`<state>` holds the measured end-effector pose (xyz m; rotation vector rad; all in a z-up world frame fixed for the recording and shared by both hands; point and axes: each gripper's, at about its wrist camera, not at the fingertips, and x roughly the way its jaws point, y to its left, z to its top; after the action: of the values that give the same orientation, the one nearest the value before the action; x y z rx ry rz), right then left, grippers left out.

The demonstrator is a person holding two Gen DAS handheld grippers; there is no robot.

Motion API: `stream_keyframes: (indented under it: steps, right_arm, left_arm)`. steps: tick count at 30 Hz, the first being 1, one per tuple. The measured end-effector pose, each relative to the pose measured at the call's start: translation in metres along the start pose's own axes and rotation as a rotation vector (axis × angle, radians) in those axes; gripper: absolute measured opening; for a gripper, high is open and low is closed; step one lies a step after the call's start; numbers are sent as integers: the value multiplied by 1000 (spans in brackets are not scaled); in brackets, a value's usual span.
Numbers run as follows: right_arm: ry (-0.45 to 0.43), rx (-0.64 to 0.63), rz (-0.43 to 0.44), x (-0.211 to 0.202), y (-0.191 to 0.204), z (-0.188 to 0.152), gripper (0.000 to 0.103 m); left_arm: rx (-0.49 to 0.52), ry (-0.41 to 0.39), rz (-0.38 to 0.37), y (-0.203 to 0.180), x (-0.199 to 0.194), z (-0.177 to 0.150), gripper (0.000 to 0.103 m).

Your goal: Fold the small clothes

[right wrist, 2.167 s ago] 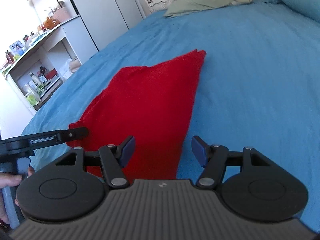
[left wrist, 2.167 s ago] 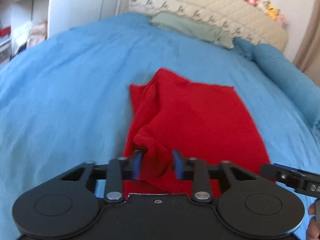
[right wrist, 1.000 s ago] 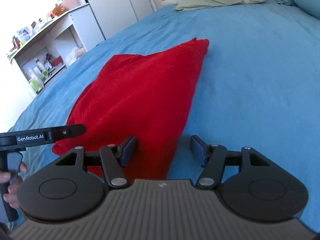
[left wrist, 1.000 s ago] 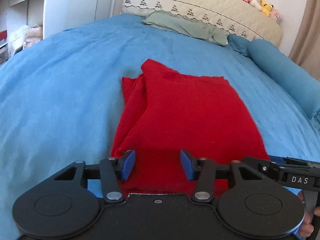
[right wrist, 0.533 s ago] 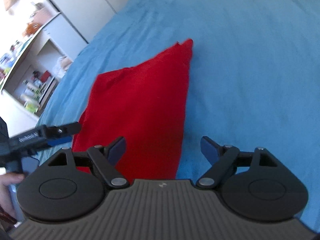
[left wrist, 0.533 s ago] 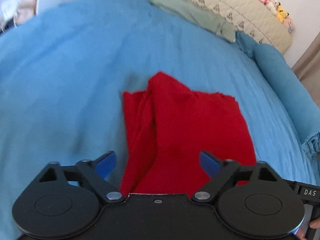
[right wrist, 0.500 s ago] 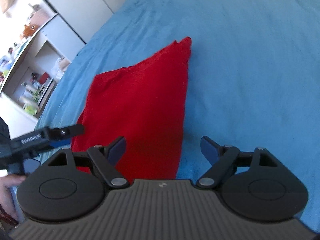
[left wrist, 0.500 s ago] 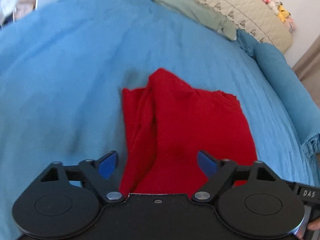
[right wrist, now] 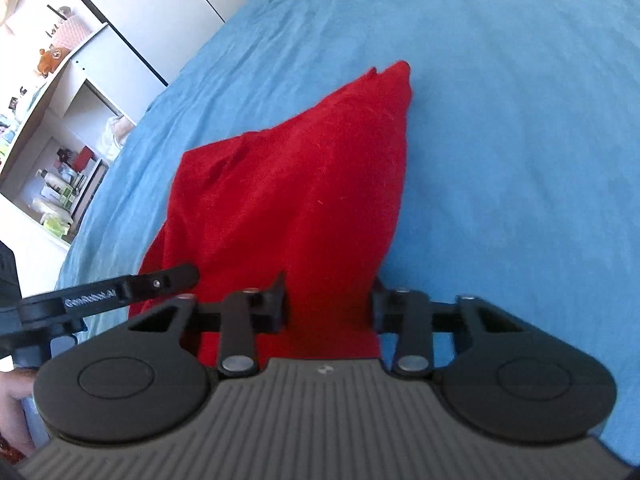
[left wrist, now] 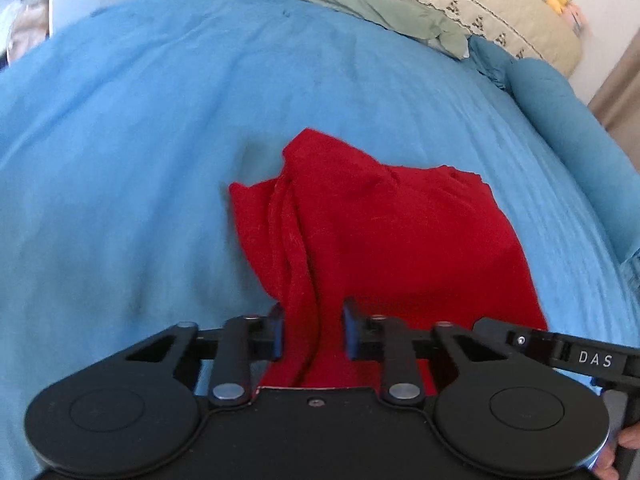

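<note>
A red garment (left wrist: 384,236) lies on the blue bedspread (left wrist: 120,152), partly folded, with a bunched ridge along its left side. My left gripper (left wrist: 313,330) is shut on the near left edge of the red garment, cloth pinched between its blue pads. In the right wrist view the red garment (right wrist: 296,184) rises toward me and my right gripper (right wrist: 328,308) is shut on its near right edge. The far corner of the garment points away, resting on the bed. Each gripper shows at the edge of the other's view.
A green pillow (left wrist: 376,4) and a cream quilted headboard (left wrist: 480,8) are at the far end of the bed. A blue bolster (left wrist: 568,120) lies along the right side. White cabinets and shelves with bottles (right wrist: 60,184) stand to the left of the bed.
Both grippers were wide open half a second ago. Now both have closed on the near edge of the red garment, which has lifted and bunched slightly.
</note>
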<state>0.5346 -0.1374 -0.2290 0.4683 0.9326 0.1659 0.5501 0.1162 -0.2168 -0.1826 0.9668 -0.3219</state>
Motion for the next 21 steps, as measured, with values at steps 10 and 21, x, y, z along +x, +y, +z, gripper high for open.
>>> stream_keyframes:
  steps: [10,21]
  right_arm:
    - [-92,-43,19,-58,14,9,40]
    - [-99,-22,-73,-180,-66,-43,41]
  left_arm:
    - [109,-82,-18,-56,-46,-9,23]
    - [98,-13,-112,-160,-56,-98,24]
